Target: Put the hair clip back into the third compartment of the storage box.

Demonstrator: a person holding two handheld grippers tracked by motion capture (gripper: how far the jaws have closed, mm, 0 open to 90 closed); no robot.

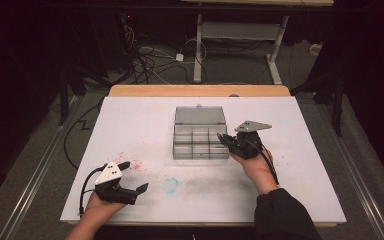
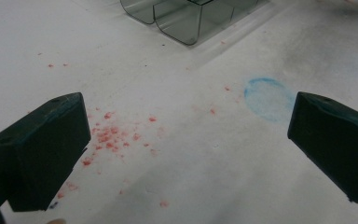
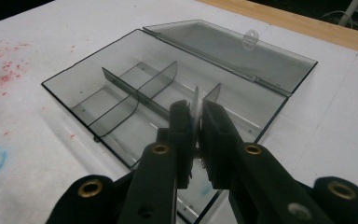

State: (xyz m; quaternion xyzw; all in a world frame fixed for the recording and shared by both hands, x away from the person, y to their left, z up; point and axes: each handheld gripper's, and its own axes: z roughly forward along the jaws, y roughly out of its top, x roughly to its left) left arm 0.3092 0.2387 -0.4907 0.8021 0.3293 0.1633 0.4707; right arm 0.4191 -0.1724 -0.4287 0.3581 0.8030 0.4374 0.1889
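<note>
A shallow, smoke-grey clear plastic compartment box (image 1: 200, 141) sits near the middle of the white-covered desk (image 1: 130, 115), its hinged lid (image 3: 242, 51) laid open toward the far edge. The right gripper (image 3: 195, 122) has its jaws clamped on a thin clear plastic divider (image 3: 196, 100) held upright over the box's right-hand part, probably to slot it in or lift it out. The left gripper (image 1: 139, 176) rests near the front left corner, jaws wide apart and empty, clear of the work. Red speckles (image 2: 114, 137) and a blue ring stain (image 2: 268, 99) mark the desk; neither obstructs.

Bright tabletop — dark, dim surroundings
</note>
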